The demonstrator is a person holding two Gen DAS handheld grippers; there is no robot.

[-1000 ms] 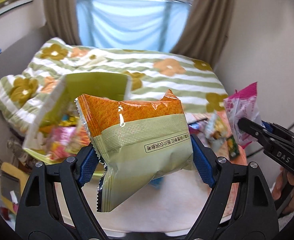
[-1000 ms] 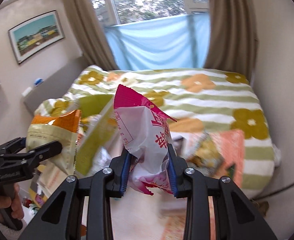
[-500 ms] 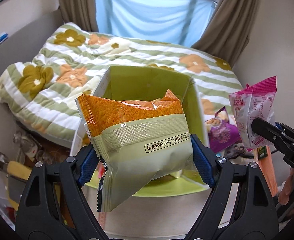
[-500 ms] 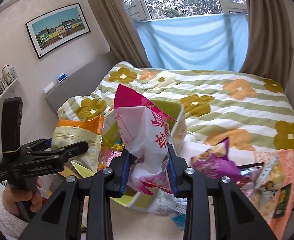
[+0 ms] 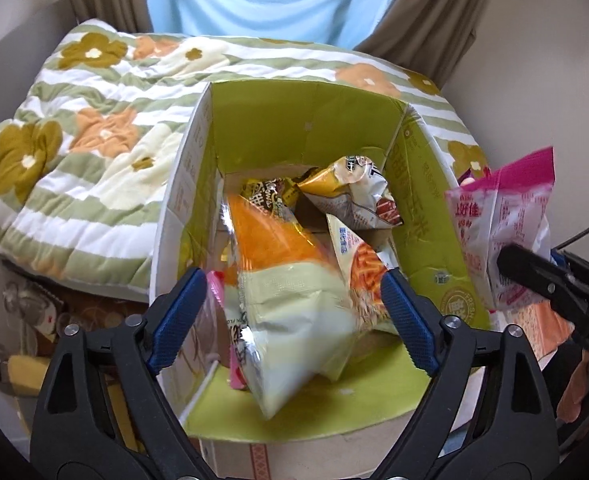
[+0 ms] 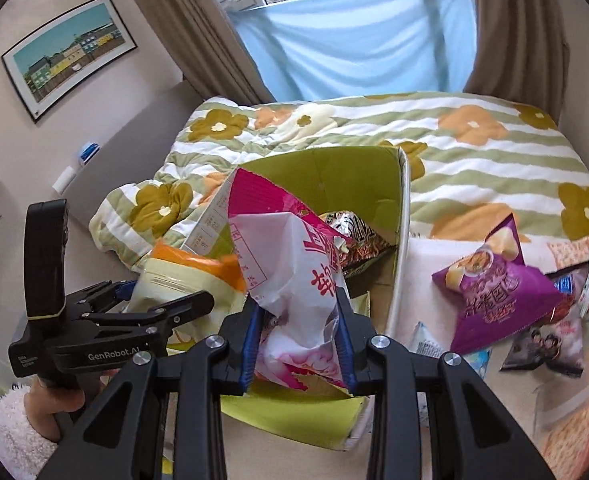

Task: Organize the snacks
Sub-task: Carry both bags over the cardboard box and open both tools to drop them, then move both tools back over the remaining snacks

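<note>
- Behind everything lies a bed under a green-and-white striped quilt with orange and olive flowers (image 5: 106, 136), backed by brown curtains and a pale blue cloth across the window.
- Your landmark is the open cardboard box with the lime-green lining (image 5: 314, 120), standing on the pale desk (image 6: 506, 412) just in front of the bed.
- Your left tongs (image 5: 290, 316) hang over the box mouth with the fingers spread; the orange-and-pale-green foil snack bag (image 5: 290, 280) sits between them, and from these views you cannot tell whether the blue pads (image 5: 178, 316) grip it or have let it go.
- Inside the box, beyond that bag, lie a yellow-and-white crinkled packet (image 5: 354, 196) and at least two more wrappers.
- Your right tongs (image 6: 298, 344) are clenched on a pink-and-white plastic snack bag (image 6: 294, 280), held above the box's near right edge.
- Right of the box, on the desk, a purple crisp bag (image 6: 494, 288) and several smaller packets wait.
- Judged from this, you are at the dropping step: the left bag goes in first.
- Next, lift the left tongs clear of the box so the bag settles, then bring the right tongs over the opening and release.
- Watch that the two tools do not knock together over the box, since the mouth looks narrow.
</note>
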